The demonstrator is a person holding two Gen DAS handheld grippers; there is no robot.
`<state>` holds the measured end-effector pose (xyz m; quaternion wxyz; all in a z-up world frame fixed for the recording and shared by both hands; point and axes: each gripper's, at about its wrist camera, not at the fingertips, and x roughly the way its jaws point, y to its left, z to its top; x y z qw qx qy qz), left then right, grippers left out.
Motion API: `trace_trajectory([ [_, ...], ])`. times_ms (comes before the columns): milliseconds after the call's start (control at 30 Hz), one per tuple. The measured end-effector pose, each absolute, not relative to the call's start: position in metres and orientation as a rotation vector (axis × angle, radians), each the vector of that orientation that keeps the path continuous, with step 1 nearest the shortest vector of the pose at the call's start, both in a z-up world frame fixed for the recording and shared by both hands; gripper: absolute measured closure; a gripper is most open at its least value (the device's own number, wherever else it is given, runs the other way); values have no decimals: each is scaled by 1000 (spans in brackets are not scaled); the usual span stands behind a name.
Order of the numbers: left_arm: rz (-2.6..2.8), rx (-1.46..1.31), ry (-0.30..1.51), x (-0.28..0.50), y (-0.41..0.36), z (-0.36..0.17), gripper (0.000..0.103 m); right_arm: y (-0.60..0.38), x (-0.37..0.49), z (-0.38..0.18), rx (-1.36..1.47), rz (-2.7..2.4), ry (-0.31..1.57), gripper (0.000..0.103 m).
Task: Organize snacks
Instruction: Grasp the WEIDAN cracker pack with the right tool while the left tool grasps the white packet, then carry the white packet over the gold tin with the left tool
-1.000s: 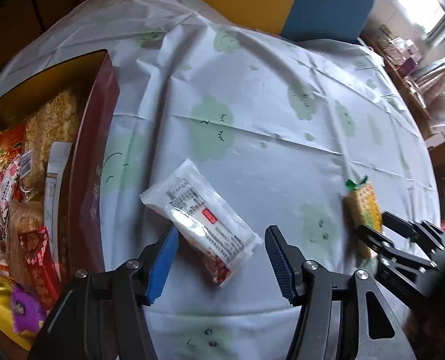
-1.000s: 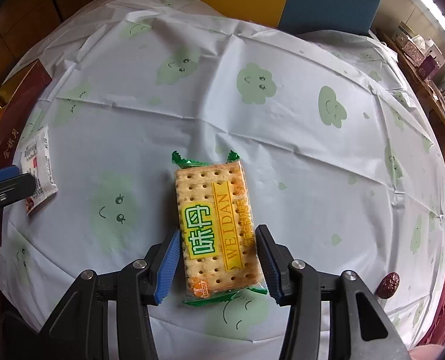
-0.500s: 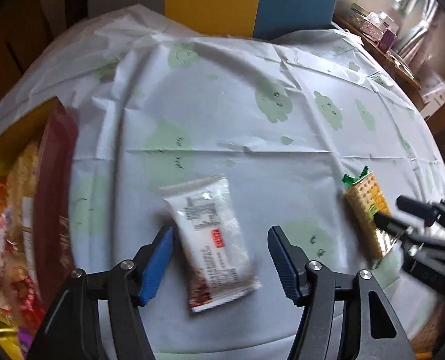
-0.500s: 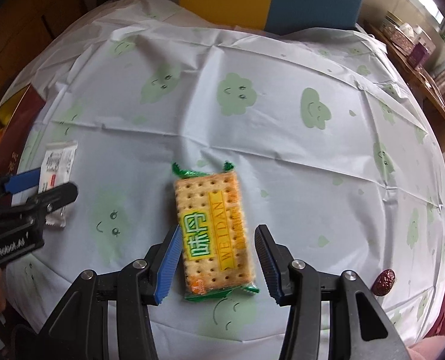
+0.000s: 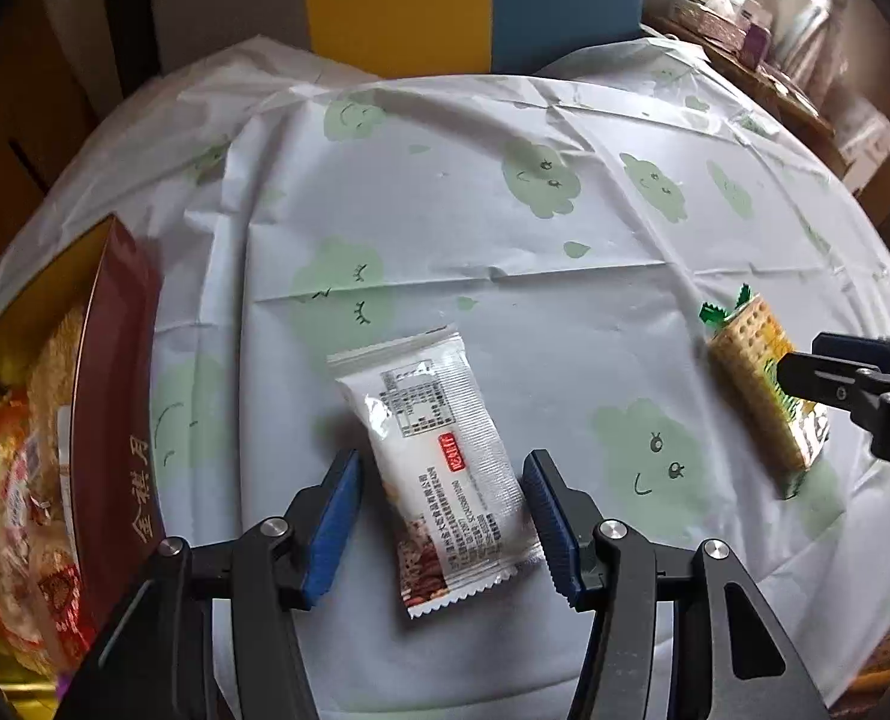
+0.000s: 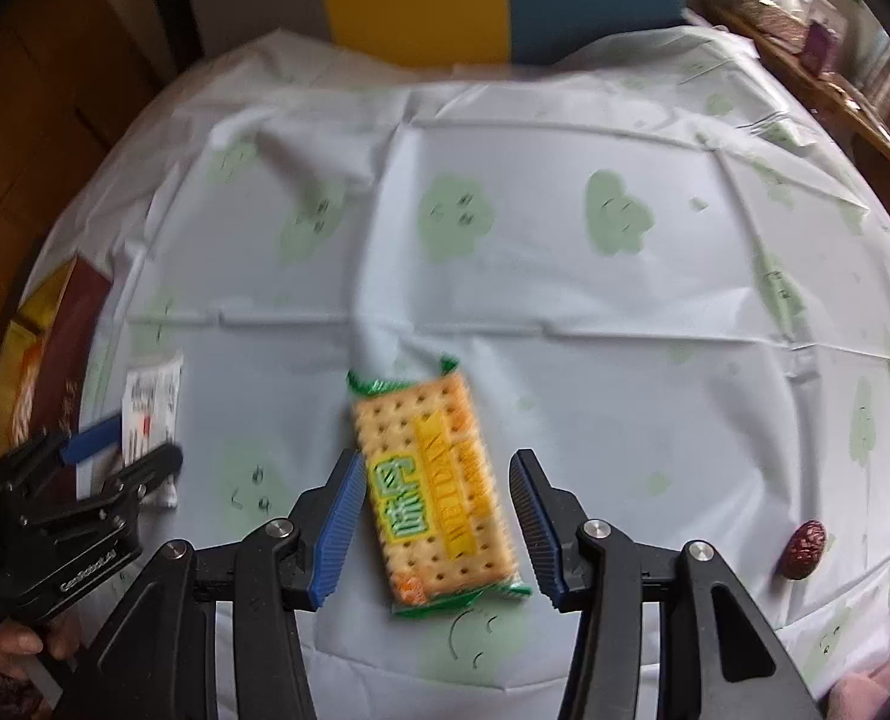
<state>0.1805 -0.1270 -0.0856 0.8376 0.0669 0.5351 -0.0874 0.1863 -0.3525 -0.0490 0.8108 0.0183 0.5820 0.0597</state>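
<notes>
Since a second ago the left claw [image 5: 439, 510] has squared up over the white packet [image 5: 442, 468] at lower centre and is closing without touching it, while the right claw [image 6: 436, 525] stays apart around the cracker pack [image 6: 436, 492], so both pickups look near.

Glossy plastic white snack wrapper [image 5: 442, 468], creased matt tablecloth [image 5: 505, 252], ribbed blue gripper pads [image 5: 332, 531]

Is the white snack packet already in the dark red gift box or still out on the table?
Out. The white snack packet lies flat on the tablecloth, right of the dark red gift box, which already holds other snacks.
</notes>
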Motion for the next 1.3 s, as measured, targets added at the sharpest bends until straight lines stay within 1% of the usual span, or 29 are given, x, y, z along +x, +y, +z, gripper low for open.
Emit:
trace_trajectory([
  [67, -191, 149, 1114, 179, -126, -86, 48, -348, 184, -52, -2, 120, 1254, 52],
  [100, -196, 152, 1104, 179, -126, -85, 54, -346, 183, -54, -12, 117, 1262, 52],
  [133, -203, 158, 1086, 177, -125, -85, 57, -346, 183, -57, -17, 113, 1270, 51],
  [200, -221, 153, 1065, 174, -123, -84, 66, -345, 184, -59, -21, 113, 1277, 49],
  [300, -259, 106, 1044, 168, -117, -85, 68, -341, 182, -62, -49, 122, 1284, 50],
  [333, -281, 80, 1038, 163, -114, -85, 68, -340, 181, -66, -67, 121, 1290, 53],
  [533, -360, 6, 1016, 143, -106, -86, 68, -327, 181, -76, -154, 132, 1304, 53],
  [600, -357, -2, 1015, 144, -109, -87, 66, -326, 181, -81, -155, 124, 1317, 53],
  [700, -355, -6, 1022, 145, -110, -88, 63, -327, 181, -84, -146, 119, 1323, 48],
  [833, -345, 59, 1011, 140, -119, -88, 61, -333, 181, -87, -124, 118, 1330, 48],
  [867, -337, 86, 1005, 139, -122, -88, 61, -334, 181, -87, -130, 118, 1329, 48],
  [900, -326, 121, 995, 137, -126, -89, 65, -335, 181, -87, -132, 119, 1328, 48],
  [967, -308, 166, 969, 133, -132, -90, 67, -335, 180, -86, -136, 121, 1324, 48],
  [1067, -303, 163, 950, 128, -130, -91, 68, -333, 181, -85, -168, 130, 1307, 53],
  [1300, -298, 140, 887, 106, -120, -64, 69, -336, 177, -89, -144, 140, 1294, 53],
])
